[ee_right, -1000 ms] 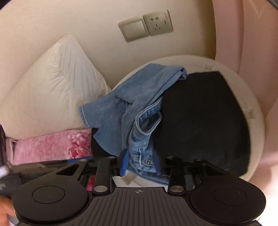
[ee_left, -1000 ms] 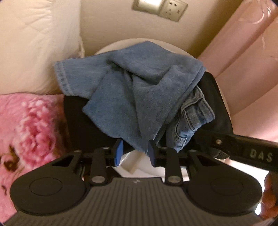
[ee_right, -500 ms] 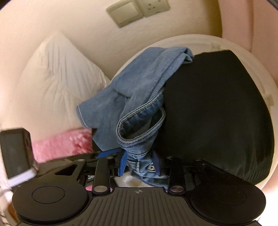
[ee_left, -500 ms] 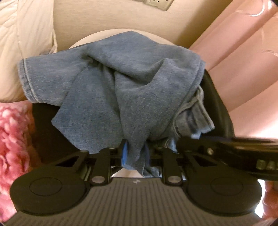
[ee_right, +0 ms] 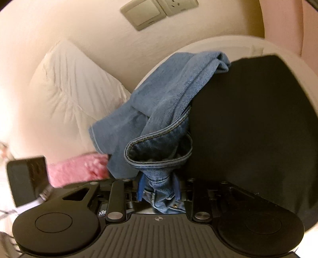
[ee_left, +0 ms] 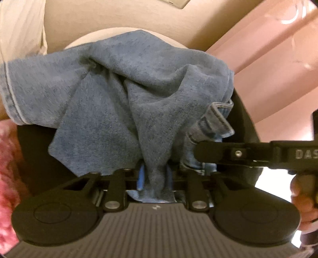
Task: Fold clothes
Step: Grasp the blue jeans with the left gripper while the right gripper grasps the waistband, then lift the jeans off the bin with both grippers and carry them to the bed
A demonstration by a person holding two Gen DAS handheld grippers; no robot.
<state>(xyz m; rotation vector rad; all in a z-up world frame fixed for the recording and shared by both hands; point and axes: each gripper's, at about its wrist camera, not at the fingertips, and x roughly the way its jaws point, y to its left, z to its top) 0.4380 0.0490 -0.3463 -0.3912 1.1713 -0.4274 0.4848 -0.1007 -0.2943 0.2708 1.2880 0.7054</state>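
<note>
So the jeans (ee_left: 123, 103) are sitting in a crumpled heap on a black cloth (ee_right: 248, 129) that covers most of a round white table (ee_right: 282, 51), bunched toward the left side of it in the right wrist view, with one hemmed leg end hanging off the edge toward a white pillow (ee_right: 65, 83)

The left gripper (ee_left: 154, 175) has a fold of plain denim between its blue pads and its jaws are closing in on it, the fabric is squeezed narrow where it passes between them and a bit of it pokes out underneath. The right gripper (ee_right: 159, 188) is doing the same thing at the waistband end, jaws closing on a thick bunch with stitched seams and a rivet showing just below the pads, the open waistband loops up right above it

In the left wrist view you can see the right gripper's black body coming in from the right edge, touching the denim near a belt loop, with the person's fingers (ee_left: 304, 200) wrapped round its handle

Pink fluffy blanket (ee_right: 77, 168) sits under the pillow, pink curtain (ee_left: 268, 59) to the right, light switch and socket (ee_right: 157, 12) on the wall behind
</note>
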